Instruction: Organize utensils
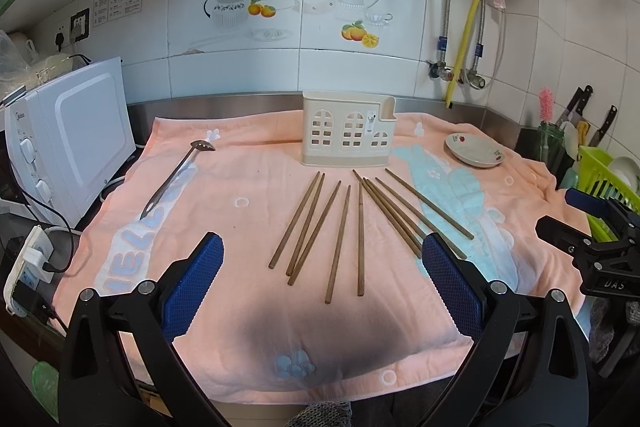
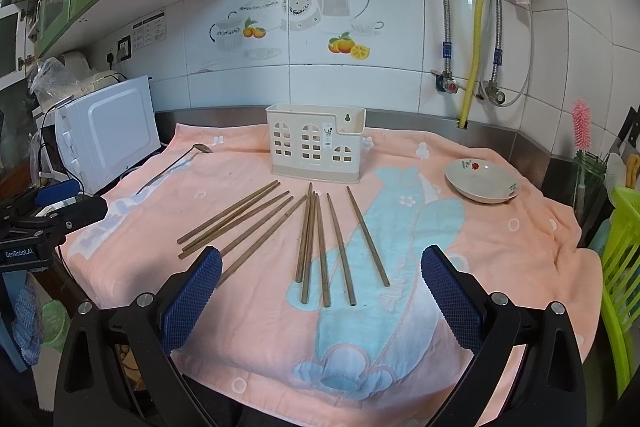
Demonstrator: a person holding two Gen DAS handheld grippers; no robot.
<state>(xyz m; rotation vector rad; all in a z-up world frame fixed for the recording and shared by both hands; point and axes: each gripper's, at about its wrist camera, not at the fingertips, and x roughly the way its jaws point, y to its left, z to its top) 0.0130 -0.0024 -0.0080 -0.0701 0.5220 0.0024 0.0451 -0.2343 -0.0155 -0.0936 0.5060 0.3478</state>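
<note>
Left gripper (image 1: 322,259), right gripper (image 2: 321,269) wide open, empty; brown wooden chopsticks (image 1: 340,227) fanned loose on towel (image 1: 240,347).

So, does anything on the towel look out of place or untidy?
Yes. The wooden chopsticks lie fanned loose on the towel, none in the cream holder. The slotted spoon lies alone at the left. Nothing looks spilled or broken.

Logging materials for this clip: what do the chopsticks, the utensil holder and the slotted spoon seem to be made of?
The chopsticks look like wood or bamboo: matte brown, no shine. The utensil holder looks like moulded plastic: smooth cream walls with window-shaped cutouts and a keyhole hanging slot. The slotted spoon looks like metal, probably stainless steel: thin, grey, reflective handle and bowl.
</note>
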